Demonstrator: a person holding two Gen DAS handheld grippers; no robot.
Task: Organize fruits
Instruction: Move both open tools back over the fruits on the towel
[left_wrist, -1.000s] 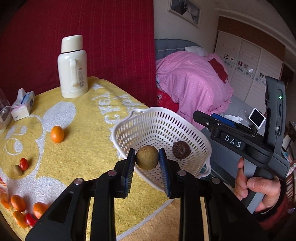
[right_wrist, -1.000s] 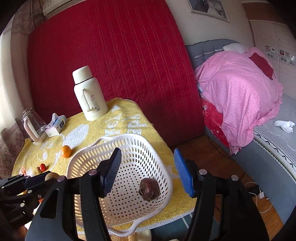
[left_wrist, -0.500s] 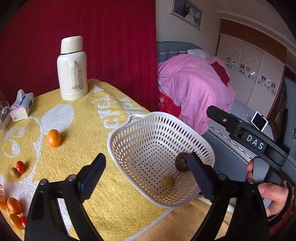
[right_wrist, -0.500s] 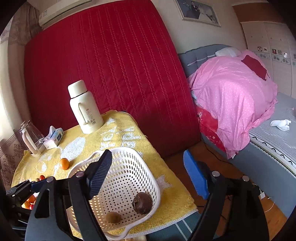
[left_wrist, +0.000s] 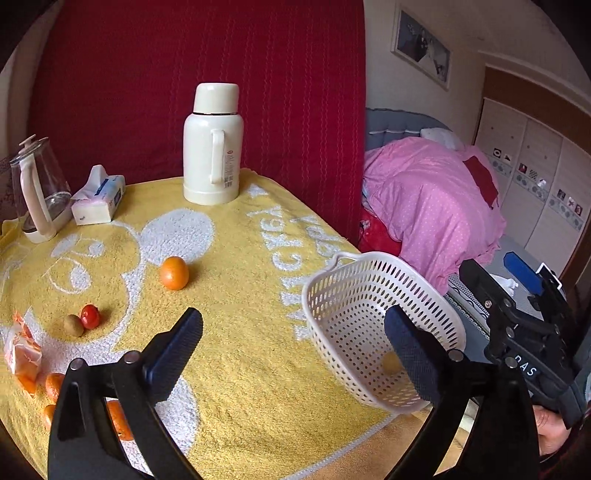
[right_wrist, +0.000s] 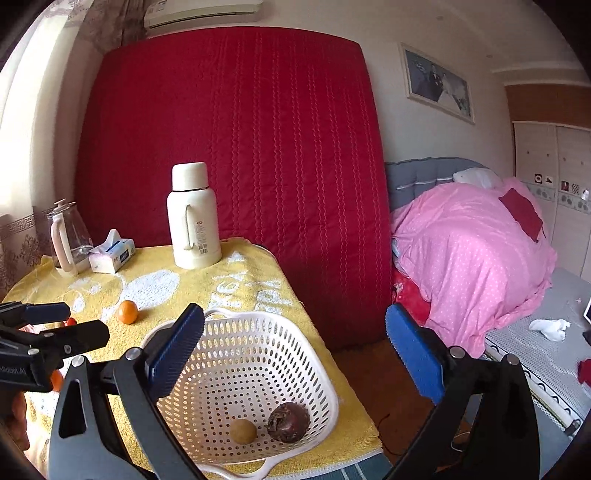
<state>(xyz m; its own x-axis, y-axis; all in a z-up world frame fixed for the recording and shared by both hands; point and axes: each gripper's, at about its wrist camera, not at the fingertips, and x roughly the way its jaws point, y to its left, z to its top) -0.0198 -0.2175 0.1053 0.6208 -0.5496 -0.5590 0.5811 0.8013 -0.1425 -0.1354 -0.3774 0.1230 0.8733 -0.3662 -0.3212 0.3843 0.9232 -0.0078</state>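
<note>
A white perforated basket (left_wrist: 369, 295) (right_wrist: 258, 354) sits at the table's right front corner. In it lie a small yellow-brown fruit (right_wrist: 243, 431) (left_wrist: 391, 363) and a dark wrinkled fruit (right_wrist: 288, 427). An orange (left_wrist: 174, 273) (right_wrist: 127, 312), a red cherry tomato (left_wrist: 90, 316), a small brown fruit (left_wrist: 73, 325) and several small oranges (left_wrist: 55, 384) lie on the yellow towel (left_wrist: 236, 332). My left gripper (left_wrist: 293, 347) is open and empty above the towel, left of the basket. My right gripper (right_wrist: 295, 347) is open and empty above the basket.
A white thermos (left_wrist: 213, 144) (right_wrist: 192, 216), a tissue pack (left_wrist: 99, 201) and a glass kettle (left_wrist: 37, 192) stand at the table's back. A red mattress (right_wrist: 236, 147) leans behind. A bed with a pink quilt (right_wrist: 472, 258) is to the right.
My left gripper opened and dropped the yellow-brown fruit into the basket, then drew back left and up. My right gripper rose and pulled back from the basket.
</note>
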